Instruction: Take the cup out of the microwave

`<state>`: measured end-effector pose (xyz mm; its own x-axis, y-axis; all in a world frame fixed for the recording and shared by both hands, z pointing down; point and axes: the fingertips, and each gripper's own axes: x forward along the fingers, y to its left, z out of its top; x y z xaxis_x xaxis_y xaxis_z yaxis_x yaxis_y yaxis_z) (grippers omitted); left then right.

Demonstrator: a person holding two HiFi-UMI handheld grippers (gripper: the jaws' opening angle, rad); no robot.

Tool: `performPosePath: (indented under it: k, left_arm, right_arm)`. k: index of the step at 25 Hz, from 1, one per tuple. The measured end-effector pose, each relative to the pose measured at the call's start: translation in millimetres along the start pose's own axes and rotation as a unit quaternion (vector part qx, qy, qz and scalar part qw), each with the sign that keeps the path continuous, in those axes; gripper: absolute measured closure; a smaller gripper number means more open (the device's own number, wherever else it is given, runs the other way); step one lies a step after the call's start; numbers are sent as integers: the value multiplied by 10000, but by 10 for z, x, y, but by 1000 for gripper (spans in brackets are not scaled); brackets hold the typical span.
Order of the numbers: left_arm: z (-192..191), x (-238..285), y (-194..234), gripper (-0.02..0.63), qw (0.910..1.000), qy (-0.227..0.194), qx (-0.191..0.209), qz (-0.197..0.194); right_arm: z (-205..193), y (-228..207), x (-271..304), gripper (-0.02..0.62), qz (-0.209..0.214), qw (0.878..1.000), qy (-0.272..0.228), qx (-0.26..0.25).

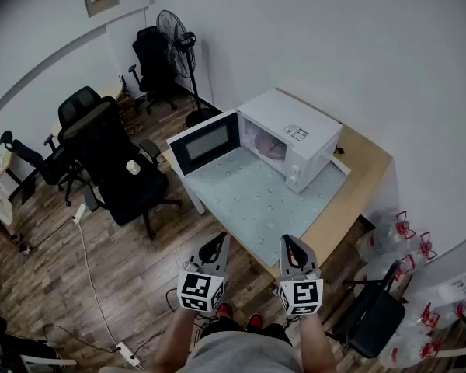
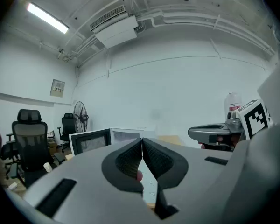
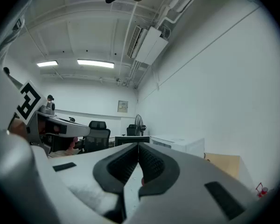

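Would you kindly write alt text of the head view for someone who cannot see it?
A white microwave stands with its door open on a wooden table; in front, the left gripper and right gripper hover shut.

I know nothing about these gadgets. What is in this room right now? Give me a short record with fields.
Microwave: on the table, door swung open
Inside: something pinkish, likely the cup
Left gripper: shut, empty, near the table's front edge
Right gripper: shut, empty, beside the left one
Around: office chair, fan, water bottles
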<state>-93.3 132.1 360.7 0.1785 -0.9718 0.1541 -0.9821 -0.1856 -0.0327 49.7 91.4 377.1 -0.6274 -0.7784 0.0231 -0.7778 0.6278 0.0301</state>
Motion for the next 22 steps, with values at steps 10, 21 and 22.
performPosePath:
  k: [10,21,22]
  left_arm:
    - [-42,116,-27,581,10000,59,-25,22]
    - [-56,558,150,581,9999,99,-65,-53]
    - [-62,623,190,581,9999,115,-63,-70]
  right_arm:
    - [-8,-142,69,575,-69,9999,7,117]
    - [-108,-302,464,577,-109,9998,102,135]
    - [-115,-324,529,575,-129,9998,108,139]
